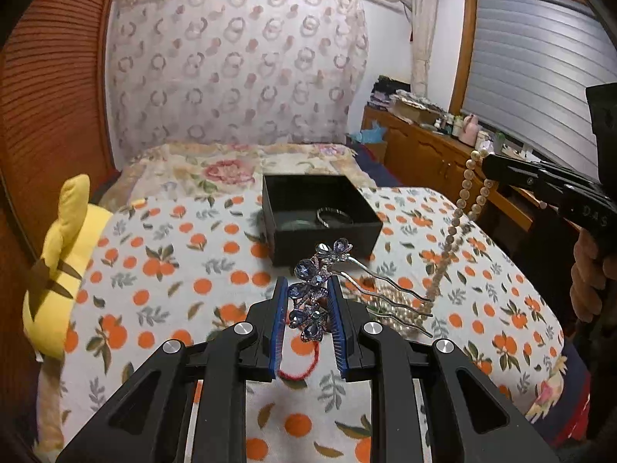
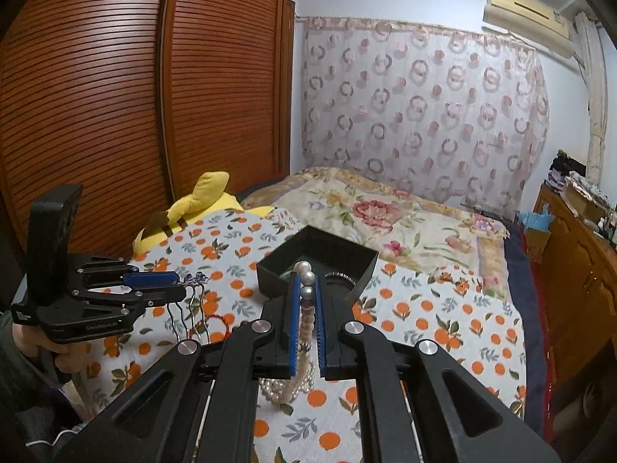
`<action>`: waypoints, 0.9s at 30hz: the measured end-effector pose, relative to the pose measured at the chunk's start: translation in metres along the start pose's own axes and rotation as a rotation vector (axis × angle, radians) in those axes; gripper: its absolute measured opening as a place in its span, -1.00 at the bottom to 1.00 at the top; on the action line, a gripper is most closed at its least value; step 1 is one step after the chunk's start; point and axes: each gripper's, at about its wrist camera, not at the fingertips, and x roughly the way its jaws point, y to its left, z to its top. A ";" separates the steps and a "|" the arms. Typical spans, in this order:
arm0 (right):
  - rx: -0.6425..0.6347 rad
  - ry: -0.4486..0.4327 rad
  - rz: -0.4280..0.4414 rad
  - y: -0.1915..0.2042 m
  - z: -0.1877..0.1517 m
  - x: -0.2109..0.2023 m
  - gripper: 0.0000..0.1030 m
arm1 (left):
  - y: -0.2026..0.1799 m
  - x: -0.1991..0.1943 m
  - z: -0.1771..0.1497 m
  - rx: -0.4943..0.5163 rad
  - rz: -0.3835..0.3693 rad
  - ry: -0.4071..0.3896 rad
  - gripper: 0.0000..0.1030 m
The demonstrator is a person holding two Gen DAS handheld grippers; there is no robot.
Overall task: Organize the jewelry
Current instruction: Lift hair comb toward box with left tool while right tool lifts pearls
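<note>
My left gripper (image 1: pixel 308 289) is shut on a blue jewelled hair comb (image 1: pixel 314 289) and holds it above the bed, its silver prongs pointing right. It also shows in the right wrist view (image 2: pixel 181 287) with the comb (image 2: pixel 194 279). My right gripper (image 2: pixel 306 281) is shut on a pearl necklace (image 2: pixel 307 293) that hangs down to a pile on the blanket (image 2: pixel 287 387). In the left wrist view it (image 1: pixel 486 166) holds the pearl strand (image 1: pixel 468 193) at the right. An open black box (image 1: pixel 320 220) holding bangles (image 1: pixel 333 216) sits ahead on the bed.
A red string bracelet (image 1: pixel 304 370) lies on the orange-print blanket (image 1: pixel 173 270). A yellow plush toy (image 1: pixel 58 266) sits at the left edge. A wooden wardrobe (image 2: pixel 115 96) stands to the left, and a wooden cabinet (image 1: pixel 432 154) with clutter to the right.
</note>
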 end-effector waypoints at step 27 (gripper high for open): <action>-0.067 -0.144 -0.019 -0.028 0.102 0.025 -0.83 | 0.022 0.047 0.056 -0.001 0.050 -0.021 -0.62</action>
